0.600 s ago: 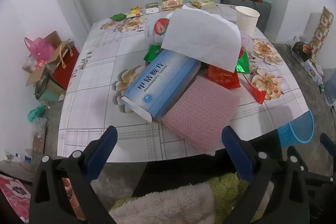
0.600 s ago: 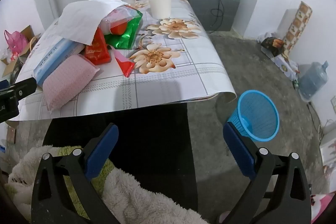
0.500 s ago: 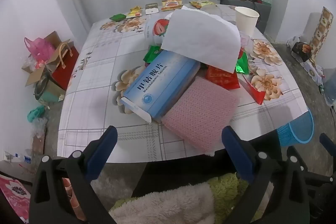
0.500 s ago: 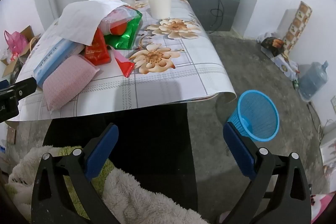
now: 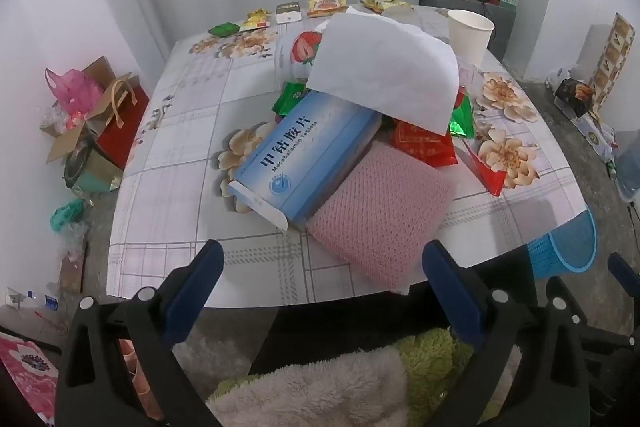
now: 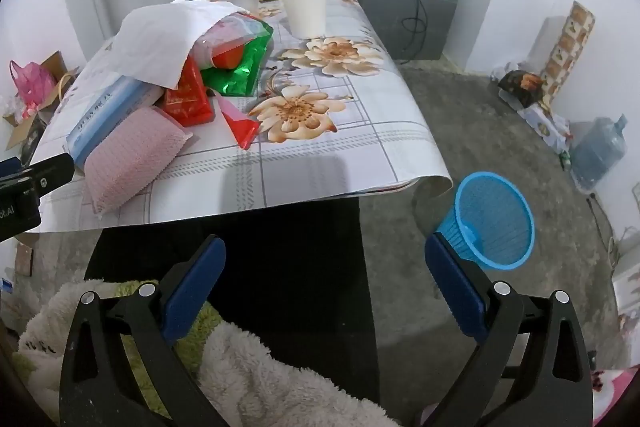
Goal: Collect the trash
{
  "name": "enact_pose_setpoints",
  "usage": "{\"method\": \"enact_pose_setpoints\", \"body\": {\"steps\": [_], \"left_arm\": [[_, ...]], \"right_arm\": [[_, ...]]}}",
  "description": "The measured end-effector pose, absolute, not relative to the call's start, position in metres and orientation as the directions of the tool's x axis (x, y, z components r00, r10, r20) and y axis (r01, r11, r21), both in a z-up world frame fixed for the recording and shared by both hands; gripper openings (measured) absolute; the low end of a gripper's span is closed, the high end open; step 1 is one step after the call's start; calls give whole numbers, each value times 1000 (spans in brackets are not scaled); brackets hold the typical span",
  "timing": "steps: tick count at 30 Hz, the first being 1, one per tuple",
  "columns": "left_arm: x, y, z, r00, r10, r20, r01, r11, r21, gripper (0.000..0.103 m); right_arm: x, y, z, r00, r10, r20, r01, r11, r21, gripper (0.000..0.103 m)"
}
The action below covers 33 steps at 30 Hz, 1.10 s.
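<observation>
A pile of trash lies on the flowered table (image 5: 168, 163): a blue medicine box (image 5: 308, 159), a pink knitted pad (image 5: 380, 211), a white sheet of paper (image 5: 384, 75), red wrappers (image 5: 424, 143) and green foil (image 6: 240, 67). A white paper cup (image 6: 306, 7) stands at the far side. A blue mesh bin (image 6: 494, 223) stands on the floor right of the table. My left gripper (image 5: 322, 291) is open and empty before the table's near edge. My right gripper (image 6: 324, 283) is open and empty, below the edge.
Several small snack packets (image 5: 326, 3) lie along the table's far edge. Bags and boxes (image 5: 92, 115) clutter the floor at the left. A grey cabinet (image 6: 404, 19) stands behind the table, and a water jug (image 6: 598, 155) at the right wall.
</observation>
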<state>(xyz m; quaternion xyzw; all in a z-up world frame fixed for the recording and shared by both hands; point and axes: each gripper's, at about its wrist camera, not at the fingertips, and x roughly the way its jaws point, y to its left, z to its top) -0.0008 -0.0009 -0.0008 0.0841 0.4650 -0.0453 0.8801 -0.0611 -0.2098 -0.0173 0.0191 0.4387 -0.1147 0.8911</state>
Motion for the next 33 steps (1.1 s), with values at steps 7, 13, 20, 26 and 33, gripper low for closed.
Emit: {"method": "enact_pose_setpoints", "body": {"steps": [7, 13, 20, 26, 33], "left_arm": [[0, 2, -4, 554, -8, -832, 160, 982, 97, 97], [0, 1, -5, 553, -7, -833, 160, 982, 97, 97], [0, 2, -6, 552, -7, -834, 160, 982, 97, 97], [0, 2, -6, 552, -8, -834, 161, 982, 97, 97], [0, 2, -6, 551, -8, -834, 161, 982, 97, 97]], "right_arm": [[-62, -211, -17, 591, -184, -786, 221, 973, -62, 95], [-61, -212, -18, 590, -182, -786, 221, 973, -60, 95], [-61, -211, -18, 590, -181, -787, 221, 973, -59, 95], [-61, -211, -18, 591, -181, -786, 222, 973, -57, 95], [-61, -211, -18, 591, -179, -787, 222, 973, -55, 95]]}}
